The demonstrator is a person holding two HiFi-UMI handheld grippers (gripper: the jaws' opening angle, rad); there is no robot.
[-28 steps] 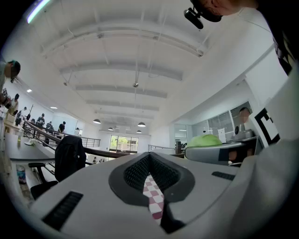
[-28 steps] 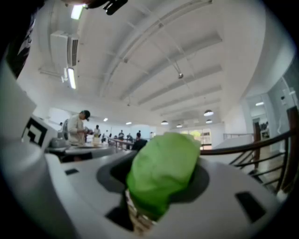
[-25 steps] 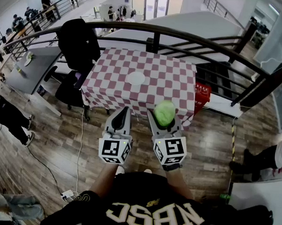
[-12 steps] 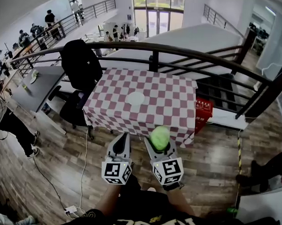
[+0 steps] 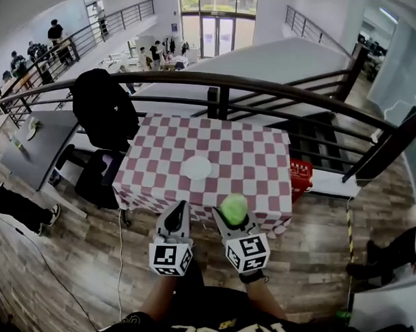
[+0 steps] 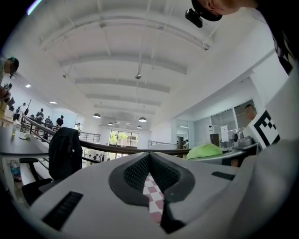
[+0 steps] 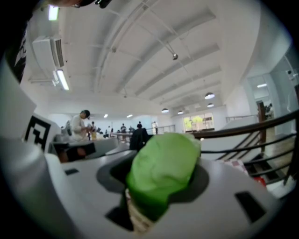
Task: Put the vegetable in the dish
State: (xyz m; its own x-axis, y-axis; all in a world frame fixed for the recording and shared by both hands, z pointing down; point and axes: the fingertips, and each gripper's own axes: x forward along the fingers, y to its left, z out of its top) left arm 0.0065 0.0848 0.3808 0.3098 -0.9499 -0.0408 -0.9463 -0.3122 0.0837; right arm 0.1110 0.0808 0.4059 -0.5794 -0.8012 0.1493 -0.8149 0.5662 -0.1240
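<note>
The vegetable (image 5: pixel 234 208), green and rounded, was held in the air near the front edge of the checked tabletop (image 5: pixel 256 164). The left tongs (image 5: pixel 179 207) were closed on nothing; the white dish (image 5: pixel 196 168) lay mid-cloth; the right tongs (image 5: pixel 231 216) clamped the vegetable.

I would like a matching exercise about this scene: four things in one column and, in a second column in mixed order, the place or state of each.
Things:
1. green vegetable
2. white dish
3. left gripper
4. black jacket

Places or states:
A. lying on the checkered tablecloth
B. jaws together, nothing between them
C. draped over a chair
D. held between the jaws of the right gripper

Pairs: 1-D, 2-A, 3-B, 4-C
</note>
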